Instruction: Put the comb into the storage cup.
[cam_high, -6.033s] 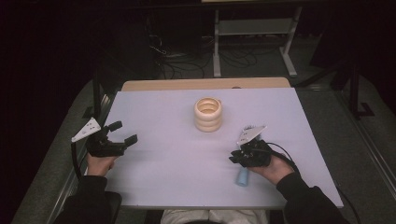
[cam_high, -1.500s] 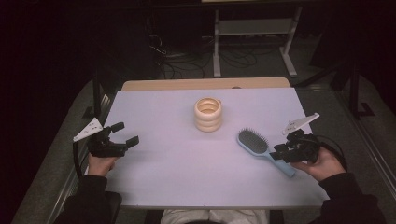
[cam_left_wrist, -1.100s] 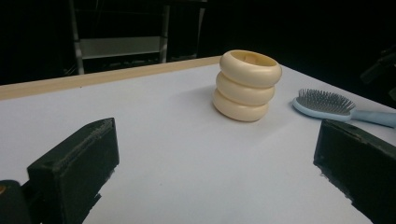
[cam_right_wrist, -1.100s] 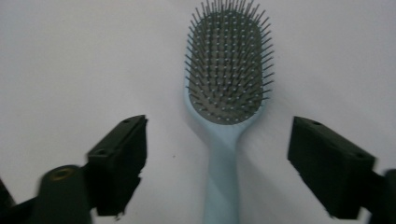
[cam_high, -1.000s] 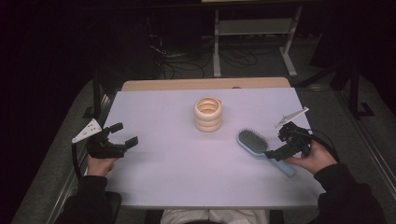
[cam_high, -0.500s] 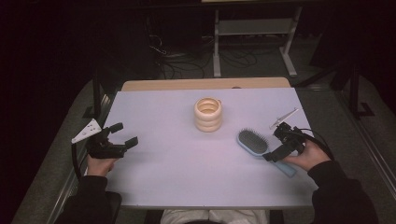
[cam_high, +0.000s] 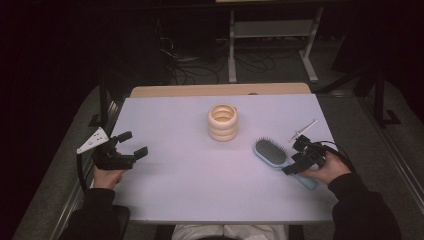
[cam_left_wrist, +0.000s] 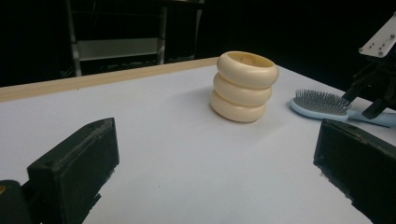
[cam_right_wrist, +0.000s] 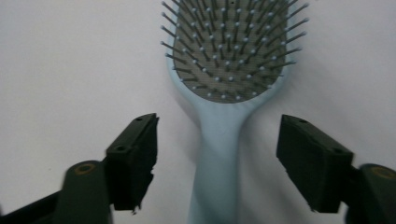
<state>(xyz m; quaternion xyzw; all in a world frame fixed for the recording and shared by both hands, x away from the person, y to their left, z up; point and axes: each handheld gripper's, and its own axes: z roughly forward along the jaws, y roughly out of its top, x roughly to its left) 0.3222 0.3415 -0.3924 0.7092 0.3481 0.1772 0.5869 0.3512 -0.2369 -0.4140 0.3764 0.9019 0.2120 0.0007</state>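
Observation:
A light blue hairbrush (cam_high: 270, 152) lies bristles up on the white table (cam_high: 175, 190), right of centre. My right gripper (cam_high: 296, 163) hovers over its handle, open, with one jaw on each side of the handle (cam_right_wrist: 218, 154) and not touching it. The brush head (cam_right_wrist: 232, 51) lies beyond the jaws. A cream holder of three stacked rings (cam_high: 223, 122) stands near the table's middle. At the left edge my left gripper (cam_high: 131, 144) rests open with nothing between its jaws, aimed at the ring holder (cam_left_wrist: 243, 86) and the brush (cam_left_wrist: 322, 103).
A wooden strip (cam_high: 220, 90) runs along the table's far edge. Behind it are a metal rack (cam_high: 270, 35) and cables on a dark floor. Bare tabletop lies between the two grippers and in front of the holder.
The hairbrush was set down on the table right of the holder. My right gripper has since moved left and lowered over the brush handle, jaws open. The left gripper has not moved.

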